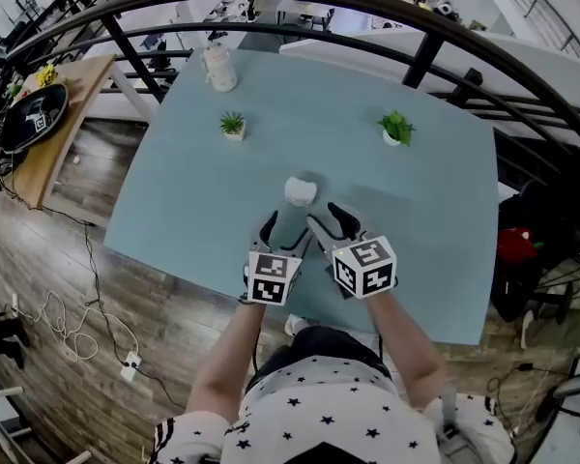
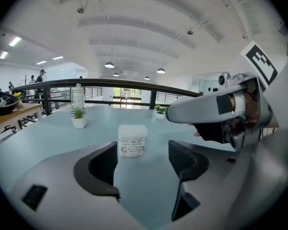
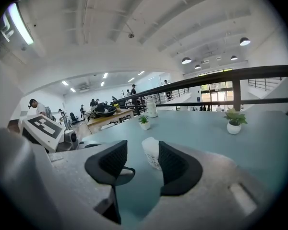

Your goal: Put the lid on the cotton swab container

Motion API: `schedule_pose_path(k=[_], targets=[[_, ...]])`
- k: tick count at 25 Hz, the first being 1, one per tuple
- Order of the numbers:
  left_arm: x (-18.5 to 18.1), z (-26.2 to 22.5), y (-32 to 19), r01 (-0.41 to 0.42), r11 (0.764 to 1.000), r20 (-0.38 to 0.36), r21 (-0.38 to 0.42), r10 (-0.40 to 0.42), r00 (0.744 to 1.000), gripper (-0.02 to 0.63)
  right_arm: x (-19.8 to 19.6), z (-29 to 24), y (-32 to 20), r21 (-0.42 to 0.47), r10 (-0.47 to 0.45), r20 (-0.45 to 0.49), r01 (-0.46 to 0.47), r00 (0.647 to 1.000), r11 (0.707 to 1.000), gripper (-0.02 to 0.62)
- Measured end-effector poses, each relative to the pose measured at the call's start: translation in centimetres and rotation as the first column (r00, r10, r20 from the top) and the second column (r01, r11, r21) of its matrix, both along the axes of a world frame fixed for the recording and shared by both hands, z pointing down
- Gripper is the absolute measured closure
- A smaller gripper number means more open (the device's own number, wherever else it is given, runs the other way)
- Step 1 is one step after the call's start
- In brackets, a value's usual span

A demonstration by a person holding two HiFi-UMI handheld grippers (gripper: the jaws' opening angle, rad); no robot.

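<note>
Standing upright, axis vert., cotton swab container [image 2: 132,140] sits just beyond left tongs [image 2: 143,153] & right tongs [image 3: 143,152], both spread, empty.

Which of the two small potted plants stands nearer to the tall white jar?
The plant in the square pot, on the left; the round-potted plant stands far right of the jar.

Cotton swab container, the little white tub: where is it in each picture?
Head view: the cotton swab container stands on the blue table, centre.
Left gripper view: the container is centre, just beyond the open jaws.
Right gripper view: the container is low centre, partly behind one jaw.
Shared landmark: the small potted plant near the white jar.
</note>
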State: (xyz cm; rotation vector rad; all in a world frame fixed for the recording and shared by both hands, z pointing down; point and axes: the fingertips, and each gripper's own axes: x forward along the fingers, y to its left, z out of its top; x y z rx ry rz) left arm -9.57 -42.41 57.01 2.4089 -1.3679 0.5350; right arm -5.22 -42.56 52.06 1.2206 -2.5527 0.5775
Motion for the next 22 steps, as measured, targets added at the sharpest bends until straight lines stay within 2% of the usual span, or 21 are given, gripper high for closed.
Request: schedule_pose_path(k=[6,13,22], targets=[[-0.6,-2.1,4.3,0.030,0.999,-0.021,0.027,-0.029,0.999,0.291,1.0,-2.1,4.4,0.065,0.018,0.008,-0.019,1.000,0.998,0.402],[-1.9,-4.7,10.2,0.056,0.997,-0.061,0.054,-0.053,0.997,0.397,0.6,-4.1,10.3,0.124,0.013,-0.015,-0.011,1.000,0.992,0.452],[-2.7,-7.4,17.9,0.115,0.986,-0.088,0.123,-0.105,0.991,0.530,1.7,-4.6,17.7,0.149,0.032,-0.009,-0.031,0.999,0.988,0.535]])
